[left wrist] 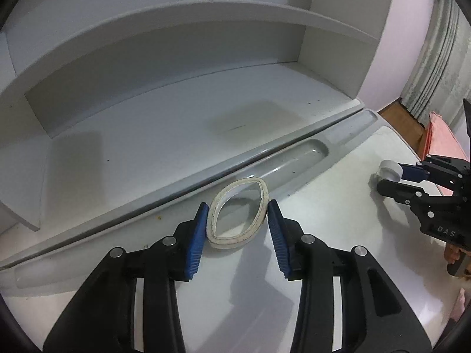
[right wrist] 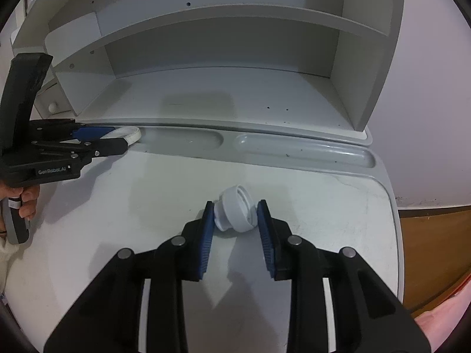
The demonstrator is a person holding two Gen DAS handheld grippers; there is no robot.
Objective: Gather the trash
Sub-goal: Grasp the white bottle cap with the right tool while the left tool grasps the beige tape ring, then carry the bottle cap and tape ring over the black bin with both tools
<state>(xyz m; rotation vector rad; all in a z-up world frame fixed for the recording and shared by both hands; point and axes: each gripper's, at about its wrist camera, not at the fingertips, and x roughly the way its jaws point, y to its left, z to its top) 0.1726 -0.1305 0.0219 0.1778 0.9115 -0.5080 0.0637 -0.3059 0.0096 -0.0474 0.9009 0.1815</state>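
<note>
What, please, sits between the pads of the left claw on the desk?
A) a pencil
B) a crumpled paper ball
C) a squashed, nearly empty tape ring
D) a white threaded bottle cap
C: the left claw has its blue pads pressed against both sides of the tape ring, bent into an oval, while the white threaded cap is in the right claw.

Bare desktop [right wrist: 323, 206] near, shelf unit [right wrist: 223, 44] blocking behind, pen tray [right wrist: 309, 150] between

"Gen Robot.AI" in pale letters on the black body of the left gripper [right wrist: 127, 141], right wrist view. "DAS" on the right gripper [left wrist: 389, 180] body, left wrist view.
</note>
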